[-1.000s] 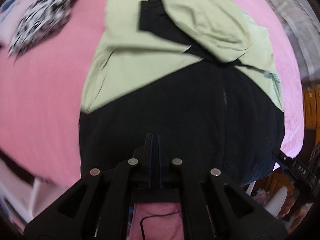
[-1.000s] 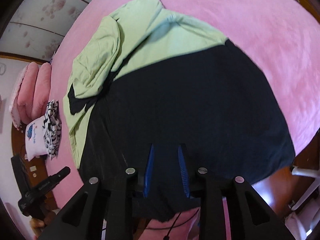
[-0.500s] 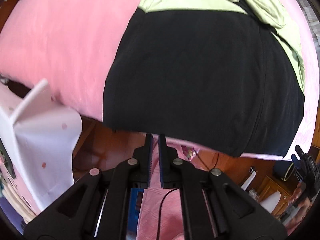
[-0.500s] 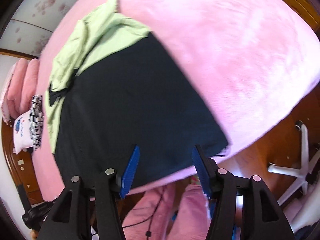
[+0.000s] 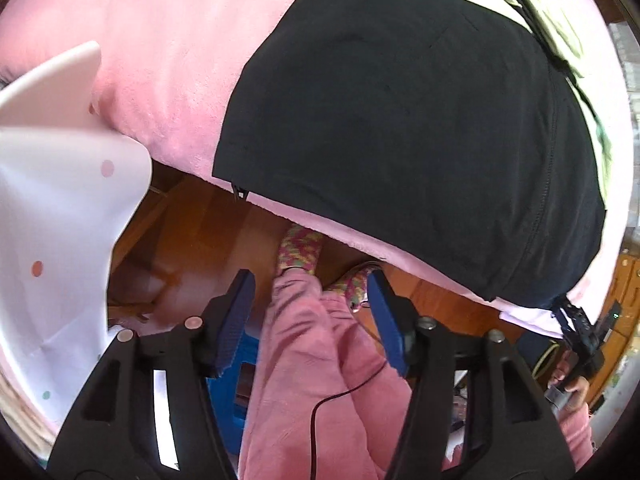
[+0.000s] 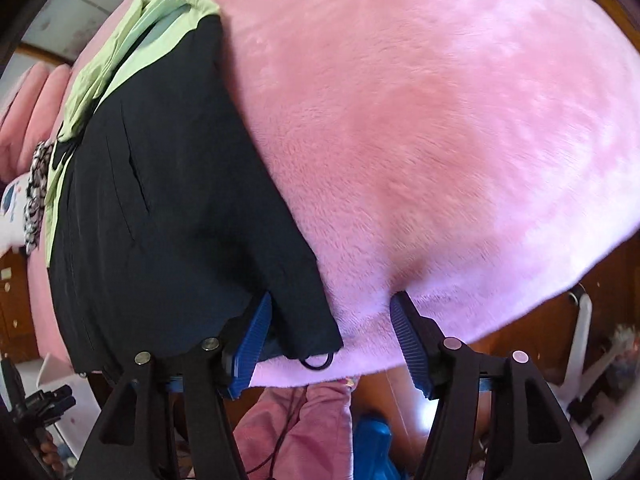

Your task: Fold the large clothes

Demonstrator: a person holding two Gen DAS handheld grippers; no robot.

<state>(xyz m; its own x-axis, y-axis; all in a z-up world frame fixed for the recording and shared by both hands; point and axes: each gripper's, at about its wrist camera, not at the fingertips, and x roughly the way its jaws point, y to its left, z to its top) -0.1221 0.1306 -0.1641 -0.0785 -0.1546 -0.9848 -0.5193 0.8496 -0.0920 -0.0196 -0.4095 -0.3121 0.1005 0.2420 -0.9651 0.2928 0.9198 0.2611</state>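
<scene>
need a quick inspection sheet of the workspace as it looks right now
surface: pink plush bed cover, mostly bare on the right.
job's things: black and light green jacket lies spread flat, hem at the bed's near edge; its right hem corner sits between the right gripper's blue pads, untouched.
clutter: black-and-white patterned cloth and pink pillows at the far end.
grippers: left gripper open, jaws just opened, over the floor short of the hem, nothing between; right gripper open, jaws just opened, straddling the corner.
cables: thin black cable across the person's pink trousers.
surroundings: wooden floor, white chair.
</scene>
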